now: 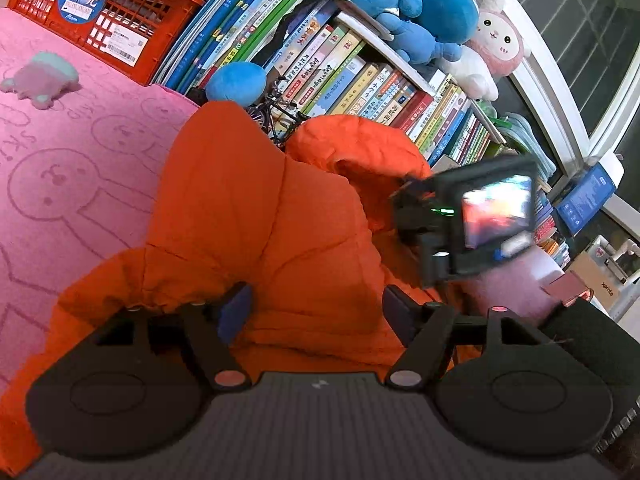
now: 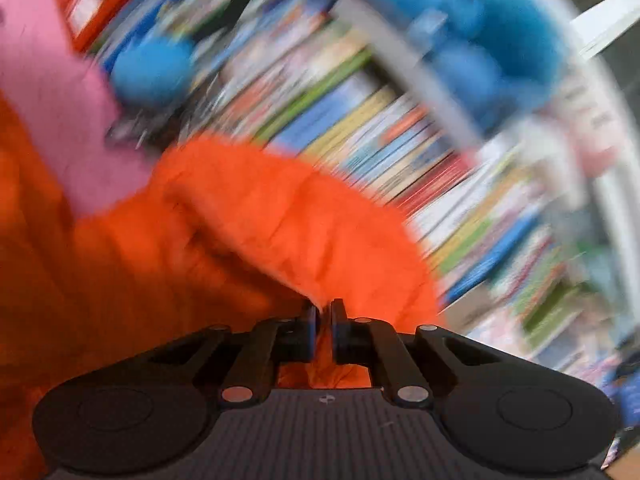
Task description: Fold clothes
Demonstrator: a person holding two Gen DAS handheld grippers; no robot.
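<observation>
At the centre of both frames, a puffy orange quilted jacket (image 1: 256,216) lay on pink bedding (image 1: 72,152); the right gripper (image 2: 323,320) pinched its fabric, the left gripper (image 1: 316,308) spread wide over it.

Both wrist cams close, share jacket (image 1: 256,208), bookshelf (image 1: 360,80).

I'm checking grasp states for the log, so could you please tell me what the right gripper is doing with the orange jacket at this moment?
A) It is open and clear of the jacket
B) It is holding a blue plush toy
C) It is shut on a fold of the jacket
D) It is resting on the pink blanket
C: in the right wrist view, the right gripper has its jaws nearly together with a pinch of the orange jacket between them.
</observation>
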